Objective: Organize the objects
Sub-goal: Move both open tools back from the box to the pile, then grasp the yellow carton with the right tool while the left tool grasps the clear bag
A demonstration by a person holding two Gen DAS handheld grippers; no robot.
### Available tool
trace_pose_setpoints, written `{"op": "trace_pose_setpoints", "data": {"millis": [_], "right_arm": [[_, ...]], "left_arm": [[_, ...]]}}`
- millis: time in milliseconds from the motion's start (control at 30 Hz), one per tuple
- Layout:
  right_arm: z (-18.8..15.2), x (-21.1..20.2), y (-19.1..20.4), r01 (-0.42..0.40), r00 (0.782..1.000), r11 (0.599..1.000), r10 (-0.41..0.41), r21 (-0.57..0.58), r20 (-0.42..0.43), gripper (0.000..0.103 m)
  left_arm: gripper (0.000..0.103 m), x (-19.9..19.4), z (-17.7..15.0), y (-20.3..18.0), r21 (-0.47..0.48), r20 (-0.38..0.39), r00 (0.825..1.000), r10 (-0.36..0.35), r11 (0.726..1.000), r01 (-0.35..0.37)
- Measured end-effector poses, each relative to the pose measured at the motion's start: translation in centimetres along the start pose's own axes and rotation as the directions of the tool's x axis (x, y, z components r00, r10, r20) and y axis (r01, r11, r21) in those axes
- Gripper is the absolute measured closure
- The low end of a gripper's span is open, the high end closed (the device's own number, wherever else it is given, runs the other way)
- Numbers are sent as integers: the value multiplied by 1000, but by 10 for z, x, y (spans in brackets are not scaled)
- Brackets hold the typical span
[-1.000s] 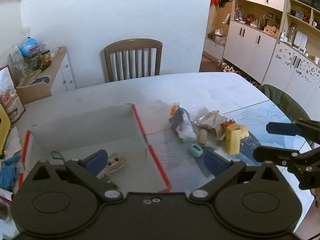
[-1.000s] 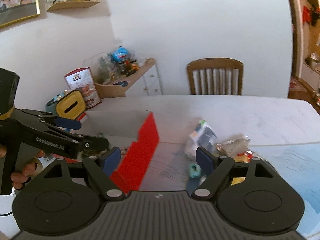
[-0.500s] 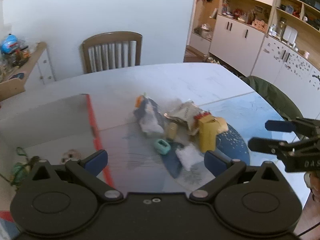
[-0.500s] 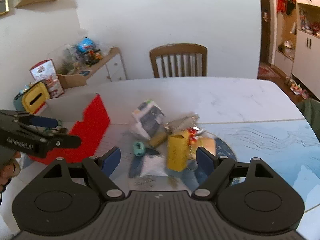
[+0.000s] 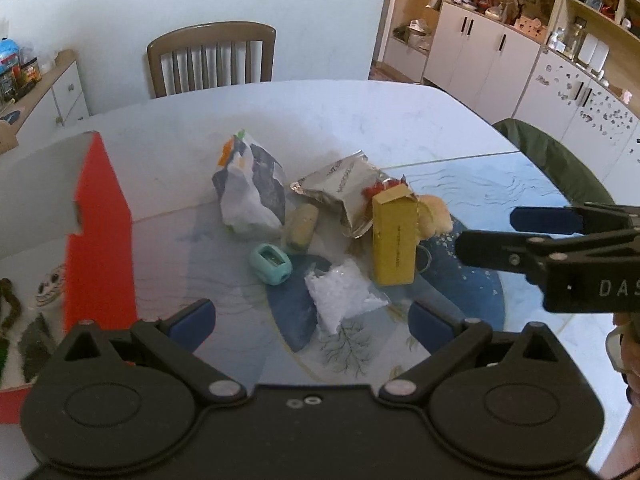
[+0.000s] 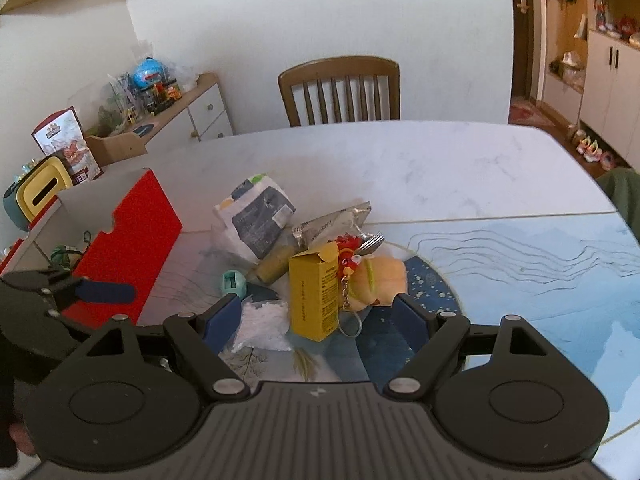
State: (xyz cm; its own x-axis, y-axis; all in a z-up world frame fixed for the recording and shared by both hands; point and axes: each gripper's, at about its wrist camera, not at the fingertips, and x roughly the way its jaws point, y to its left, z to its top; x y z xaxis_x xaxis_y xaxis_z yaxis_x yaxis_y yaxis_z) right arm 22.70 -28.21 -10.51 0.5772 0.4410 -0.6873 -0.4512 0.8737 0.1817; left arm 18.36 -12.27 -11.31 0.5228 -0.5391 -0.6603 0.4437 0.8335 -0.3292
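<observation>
On the table point(image 6: 440, 160), loose items sit heaped just right of the red box point(image 6: 132, 248): yellow carton point(image 6: 314, 296) upright, plush keychain point(image 6: 380, 280) touching it, foil pack point(image 5: 344, 188), grey bag point(image 5: 250, 188), teal sharpener point(image 5: 271, 263), white packet point(image 5: 340, 296). Box already holds a few bits, so likely the drop target. Left gripper point(image 5: 312, 324) spread wide, holding nothing, over the white packet. Right gripper point(image 6: 318, 320) also wide and empty, carton between its fingers, probably the next pick.
</observation>
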Motion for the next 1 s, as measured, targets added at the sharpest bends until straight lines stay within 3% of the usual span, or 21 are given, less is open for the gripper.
{"op": "trace_pose_setpoints", "data": {"millis": [333,600,667,1000], "right_arm": [[10,41,-6,-39,996,997,45,72,-79,20],[13,64,-3,-40,989,992,57,120,-134,29],[14,69,-4,-27,988,990,48,141,-146,35],[13,82,-12,-11,983,973,52,228,-175,46]], "left_arm": [[1,40,-1,-13,-11,-7,1000,23,1000,-24],[4,58,-3,-21,-10,0,1000,20,1000,-20],[6,61,-3,-22,-6,1,1000,20,1000,-20],[23,73,-5,-22,-19,-8,1000,-5,1000,4]]}}
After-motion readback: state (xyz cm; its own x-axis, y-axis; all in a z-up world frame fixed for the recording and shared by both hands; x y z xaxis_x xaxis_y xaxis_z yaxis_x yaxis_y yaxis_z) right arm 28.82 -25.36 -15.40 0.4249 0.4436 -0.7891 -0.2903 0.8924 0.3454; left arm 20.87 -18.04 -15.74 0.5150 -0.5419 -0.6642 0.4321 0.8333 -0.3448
